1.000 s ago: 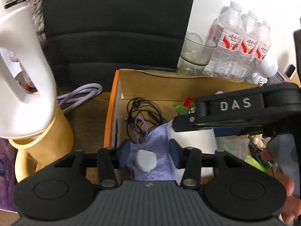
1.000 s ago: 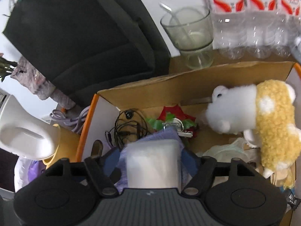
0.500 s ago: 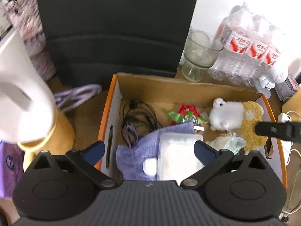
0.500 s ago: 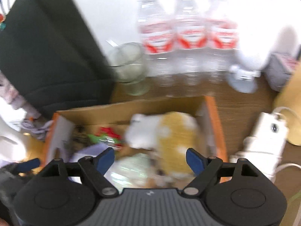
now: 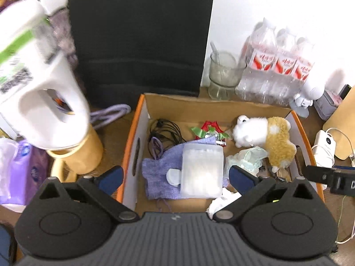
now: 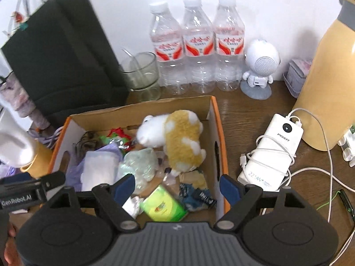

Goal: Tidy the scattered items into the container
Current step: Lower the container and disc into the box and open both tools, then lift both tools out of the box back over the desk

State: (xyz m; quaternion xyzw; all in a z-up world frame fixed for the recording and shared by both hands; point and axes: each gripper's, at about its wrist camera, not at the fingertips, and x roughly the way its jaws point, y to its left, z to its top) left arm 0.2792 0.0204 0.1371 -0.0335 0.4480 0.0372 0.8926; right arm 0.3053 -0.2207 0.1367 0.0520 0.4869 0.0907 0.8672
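An orange-edged cardboard box [image 5: 142, 115] [image 6: 218, 119] sits on the wooden desk. Inside lie a purple cloth [image 5: 159, 168], a clear box of cotton swabs [image 5: 202, 170] on top of it, black earphones [image 5: 164, 130], a red-green bow [image 5: 208, 129], a white-and-tan plush toy [image 5: 266, 135] [image 6: 177, 137], a crumpled bag [image 6: 139, 166] and a green tissue pack [image 6: 163, 206]. My left gripper [image 5: 175, 175] is open and empty above the box's near left part. My right gripper [image 6: 177, 185] is open and empty above its near right part.
A white jug [image 5: 42, 102] on a yellow cup [image 5: 86, 155] stands left of the box. A black bag [image 6: 62, 51], a glass [image 6: 142, 75], three water bottles [image 6: 197, 44] and a robot speaker [image 6: 259, 66] stand behind. A white power bank [image 6: 273, 153] and a yellow flask [image 6: 326, 93] are right.
Both grippers opened, letting go of the purple cloth and the swab box, which now lie in the box. Both grippers then pulled up and back; the right one swung rightward.
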